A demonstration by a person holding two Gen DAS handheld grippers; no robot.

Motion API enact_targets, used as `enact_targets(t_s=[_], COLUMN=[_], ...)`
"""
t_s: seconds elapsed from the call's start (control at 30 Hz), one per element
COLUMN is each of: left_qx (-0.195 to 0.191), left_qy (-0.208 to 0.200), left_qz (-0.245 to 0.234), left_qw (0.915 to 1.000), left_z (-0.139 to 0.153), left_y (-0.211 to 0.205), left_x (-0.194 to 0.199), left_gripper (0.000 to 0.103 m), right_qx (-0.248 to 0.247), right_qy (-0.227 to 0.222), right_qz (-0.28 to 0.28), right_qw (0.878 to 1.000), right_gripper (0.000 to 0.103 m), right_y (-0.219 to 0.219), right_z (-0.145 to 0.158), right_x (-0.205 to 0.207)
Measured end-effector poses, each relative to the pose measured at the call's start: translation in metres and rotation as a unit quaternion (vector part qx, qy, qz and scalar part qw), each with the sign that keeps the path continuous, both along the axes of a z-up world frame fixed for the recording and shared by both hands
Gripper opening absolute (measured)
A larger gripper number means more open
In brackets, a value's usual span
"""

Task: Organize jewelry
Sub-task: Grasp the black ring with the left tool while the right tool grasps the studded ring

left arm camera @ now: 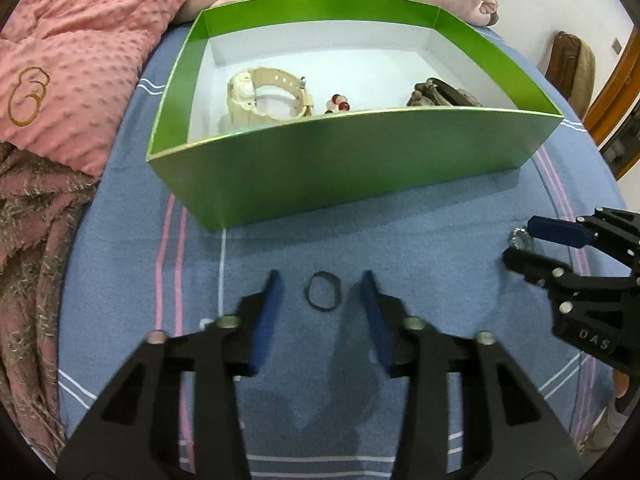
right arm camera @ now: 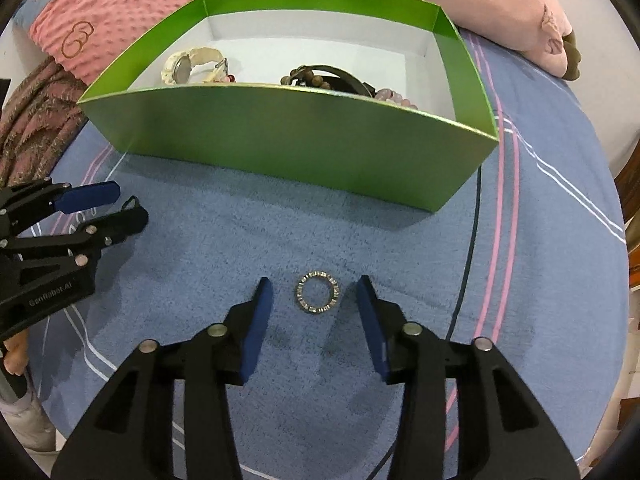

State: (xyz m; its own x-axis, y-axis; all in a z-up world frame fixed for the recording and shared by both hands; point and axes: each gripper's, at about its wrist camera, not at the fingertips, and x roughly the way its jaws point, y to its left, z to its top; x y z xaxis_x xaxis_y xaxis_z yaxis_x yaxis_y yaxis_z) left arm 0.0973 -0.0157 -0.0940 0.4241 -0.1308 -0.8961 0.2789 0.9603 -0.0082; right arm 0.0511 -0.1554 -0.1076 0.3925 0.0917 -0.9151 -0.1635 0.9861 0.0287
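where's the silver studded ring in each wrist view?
Left wrist: silver studded ring at far right edge, lying on the blue cloth, partly hidden by the right gripper.
Right wrist: centre of frame, on the cloth between the open jaws of the right gripper, not touched.
Shared landmark: green box beyond the ring in both.

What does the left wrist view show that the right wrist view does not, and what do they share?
Only the left wrist view: a full look at the dark ring lying between the open left tongs. Only the right wrist view: a full look at the stone-set silver ring between the open right tongs, plus pink beads in the box. Both: the green box, the cream watch inside it, and the blue cloth.
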Motion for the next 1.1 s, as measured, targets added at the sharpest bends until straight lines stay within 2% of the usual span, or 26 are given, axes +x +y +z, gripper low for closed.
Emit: enact_targets(t_s=[0.03, 0.07, 0.1, 0.33, 0.47, 0.63, 0.8, 0.93, 1.1], left_qx=[0.001, -0.002, -0.004, -0.004, -0.006, -0.014, -0.025, -0.033, -0.040], left_qy=[0.000, 0.003, 0.005, 0.005, -0.007, -0.033, -0.065, -0.079, -0.069], left_qz=[0.001, -0.001, -0.002, -0.003, -0.006, -0.009, 0.003, 0.004, 0.015], left_qw=[1.0000, 1.0000, 1.0000, 1.0000, 0.9999, 0.9993, 0.9975, 0.9963, 0.9967], left_z=[0.000, 0.000, 0.000, 0.002, 0.011, 0.039, 0.074, 0.086, 0.071], left_y=[0.000, 0.000, 0.000, 0.000, 0.000, 0.001, 0.004, -0.004, -0.015], left_x=[0.000, 0.001, 0.000, -0.004, -0.009, -0.014, 0.000, 0.022, 0.057], left_gripper=[0.027, 0.021, 0.019, 0.019, 0.019, 0.019, 0.019, 0.019, 0.019], right_qx=[0.003, 0.002, 0.003, 0.008, 0.014, 0.022, 0.038, 0.052, 0.074], right_qy=[0.000, 0.001, 0.002, 0.002, -0.013, -0.024, -0.075, -0.104, -0.095], right_qz=[0.003, 0.004, 0.006, 0.007, 0.011, 0.017, 0.006, -0.015, -0.045], right_qw=[1.000, 1.000, 1.000, 1.000, 1.000, 0.999, 0.996, 0.993, 0.992], right_gripper=[0.026, 0.023, 0.022, 0.021, 0.021, 0.021, 0.021, 0.021, 0.021], right_y=[0.001, 0.002, 0.003, 0.003, 0.002, -0.001, -0.007, -0.015, -0.026], right_z=[0.001, 0.001, 0.001, 0.002, 0.015, 0.032, 0.074, 0.099, 0.086], right_x=[-0.001, -0.002, -0.003, -0.004, -0.011, -0.013, -0.007, 0.020, 0.060])
